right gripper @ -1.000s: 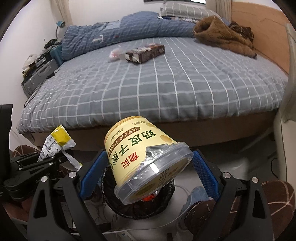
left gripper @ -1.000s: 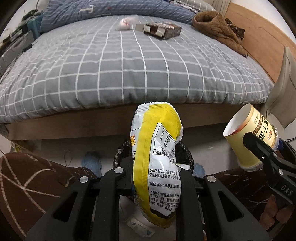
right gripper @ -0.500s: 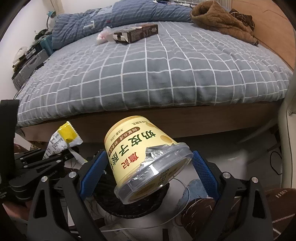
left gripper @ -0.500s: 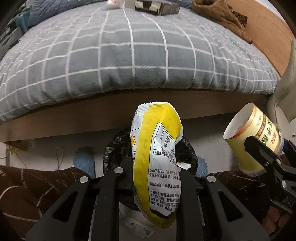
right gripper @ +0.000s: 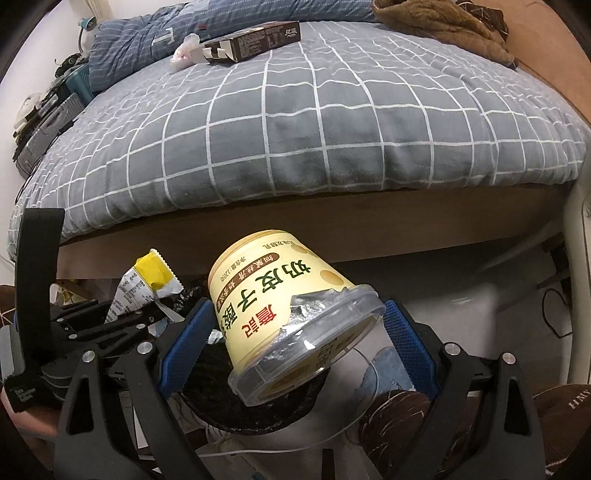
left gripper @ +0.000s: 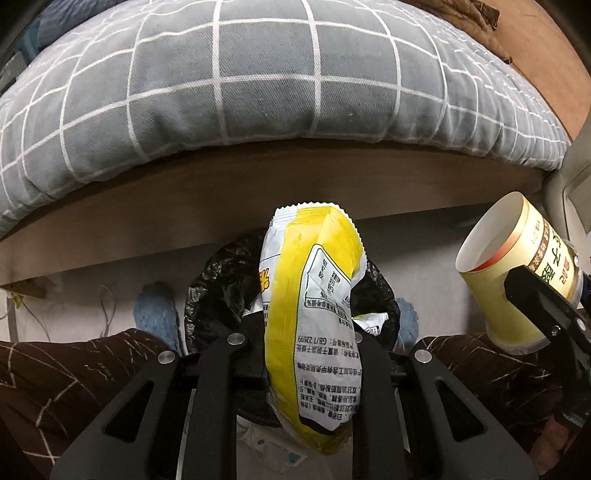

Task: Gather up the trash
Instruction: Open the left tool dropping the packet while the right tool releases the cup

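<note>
My left gripper (left gripper: 308, 332) is shut on a yellow and white snack wrapper (left gripper: 312, 295), held above a bin lined with a black bag (left gripper: 218, 288) on the floor by the bed. My right gripper (right gripper: 295, 325) is shut on a cream yogurt cup (right gripper: 280, 306) with a clear lid and torn foil, tilted over the bin (right gripper: 258, 406). The cup also shows at the right of the left wrist view (left gripper: 513, 280), and the wrapper at the left of the right wrist view (right gripper: 147, 284). A brown carton (right gripper: 255, 40) and a crumpled pink-white wrapper (right gripper: 184, 51) lie far back on the bed.
The bed with a grey checked quilt (right gripper: 314, 122) and wooden frame (left gripper: 258, 192) stands just ahead. A brown jacket (right gripper: 443, 29) lies at its back right. The person's knees in brown trousers (left gripper: 74, 369) flank the bin. Cases and clutter (right gripper: 48, 114) stand at the left.
Both grippers have dropped lower and nearer the bed edge, over the bin. The wrapper and the cup remain held as before.
</note>
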The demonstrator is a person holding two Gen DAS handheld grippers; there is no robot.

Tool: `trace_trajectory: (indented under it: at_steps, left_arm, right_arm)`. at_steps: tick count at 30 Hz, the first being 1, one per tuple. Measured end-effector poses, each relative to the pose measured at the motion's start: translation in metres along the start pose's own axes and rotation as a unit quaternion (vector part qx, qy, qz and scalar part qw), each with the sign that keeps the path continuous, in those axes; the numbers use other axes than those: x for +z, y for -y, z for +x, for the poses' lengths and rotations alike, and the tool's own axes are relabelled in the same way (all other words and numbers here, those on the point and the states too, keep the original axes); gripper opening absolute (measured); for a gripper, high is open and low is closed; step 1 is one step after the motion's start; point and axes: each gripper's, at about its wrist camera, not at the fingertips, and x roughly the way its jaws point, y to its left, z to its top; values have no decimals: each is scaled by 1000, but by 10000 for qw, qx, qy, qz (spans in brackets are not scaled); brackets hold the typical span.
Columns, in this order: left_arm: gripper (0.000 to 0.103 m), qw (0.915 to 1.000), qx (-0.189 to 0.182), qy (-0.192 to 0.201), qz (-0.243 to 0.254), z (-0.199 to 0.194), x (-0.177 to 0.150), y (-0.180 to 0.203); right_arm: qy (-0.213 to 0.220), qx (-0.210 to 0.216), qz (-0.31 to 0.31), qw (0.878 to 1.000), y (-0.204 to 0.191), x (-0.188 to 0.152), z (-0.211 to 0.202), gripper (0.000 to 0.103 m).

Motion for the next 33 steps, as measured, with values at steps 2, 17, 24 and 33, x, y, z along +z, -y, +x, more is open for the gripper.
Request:
trace_trajectory:
  at_steps: [2,17,24,33]
  left_arm:
    - [28,10000,43,8,26,0,1,-5]
    - [85,9997,170,169,-65,-11,-2,-41]
    - [94,9991,236,294,-201,-22,-4,-62]
    - [97,9978,357,393,-388,-31,-5,-88]
  right_arm:
    - [2,-2,-15,10000,-1,1,0,89]
    - [-17,23,-301,9995,-29,2,8,89]
    - [-61,69,-460,9989,-50,3,13,89]
    - [-152,125,-618,9979,-74,5,24,89]
